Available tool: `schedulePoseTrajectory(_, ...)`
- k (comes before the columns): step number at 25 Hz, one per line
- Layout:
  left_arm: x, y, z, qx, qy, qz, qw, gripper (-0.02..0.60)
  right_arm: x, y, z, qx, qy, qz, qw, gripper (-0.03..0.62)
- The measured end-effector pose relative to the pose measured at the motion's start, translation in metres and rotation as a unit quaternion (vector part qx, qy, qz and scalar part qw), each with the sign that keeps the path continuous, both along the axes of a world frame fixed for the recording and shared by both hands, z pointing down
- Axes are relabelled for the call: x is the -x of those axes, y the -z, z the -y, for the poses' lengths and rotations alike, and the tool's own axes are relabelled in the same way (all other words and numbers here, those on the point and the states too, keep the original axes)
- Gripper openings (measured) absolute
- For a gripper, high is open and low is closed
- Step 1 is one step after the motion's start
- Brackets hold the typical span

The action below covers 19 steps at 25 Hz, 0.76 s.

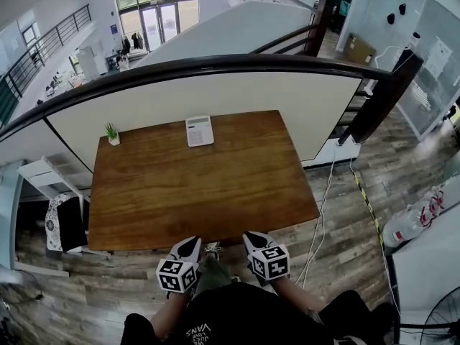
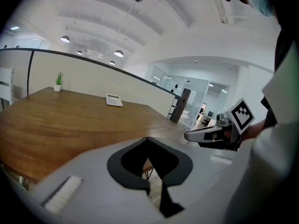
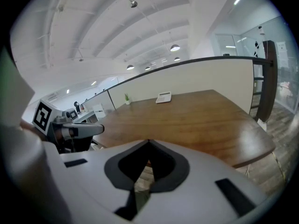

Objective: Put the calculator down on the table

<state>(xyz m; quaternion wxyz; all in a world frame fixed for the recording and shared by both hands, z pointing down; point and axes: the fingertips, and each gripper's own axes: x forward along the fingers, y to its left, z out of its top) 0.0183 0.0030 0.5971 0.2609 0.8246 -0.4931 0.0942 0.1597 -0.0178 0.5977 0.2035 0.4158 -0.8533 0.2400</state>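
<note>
Dark shirt (image 1: 215,322) on the person fills the bottom of the head view. Just past it both tongs are held side by side off the near edge of the desk (image 1: 201,200), above the wood-plank floor (image 1: 338,214). Of the two, the left tongs (image 1: 191,247) and the right tongs (image 1: 254,241) each carry a cube with square markers, and they sit near each other without touching. Each one's own view shows its jaws shut tip to tip with nothing caught between them (only floor shows through the gap behind the tips). Both point toward the desk and somewhat downward.

Next comes the brown wooden top of the desk, stretching away from the person. The calculator (image 1: 199,130) lies flat on it at the far edge, roughly midway along that edge, well apart from both tongs and touched by neither. A small potted plant (image 1: 111,133) stands upright at the far left corner, apart from the calculator.

Right of the desk a white cable (image 1: 321,218) trails across the floor. Behind the desk runs a cream partition (image 1: 215,95) topped by a curved black rail (image 1: 215,65). Beyond the rail, a lower hall with glass doors (image 1: 158,24) shows at the top of the head view
</note>
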Motion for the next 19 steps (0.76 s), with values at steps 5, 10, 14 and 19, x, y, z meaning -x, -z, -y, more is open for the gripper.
schedulePoseTrajectory(5, 0.0054, 0.0036, -0.0050, -0.002, 0.016, -0.002, 0.9999, 0.011, 0.0023, 0.0035, -0.0039, -0.003, 0.005, 0.003, 1.000, 0.012)
schedulePoseTrajectory(10, 0.0083, 0.0039, -0.0086, 0.000, 0.024, -0.001, 0.9997, 0.011, 0.0029, 0.0051, -0.0050, -0.005, 0.008, 0.005, 1.000, 0.012)
schedulePoseTrajectory(14, 0.0089, 0.0033, -0.0101, 0.000, 0.025, -0.002, 0.9997, 0.011, 0.0054, 0.0053, -0.0063, -0.005, 0.010, 0.007, 1.000, 0.012)
schedulePoseTrajectory(19, 0.0068, 0.0036, -0.0087, 0.000, 0.024, 0.000, 0.9997, 0.011, 0.0027, 0.0067, -0.0047, -0.007, 0.006, 0.010, 1.000, 0.012)
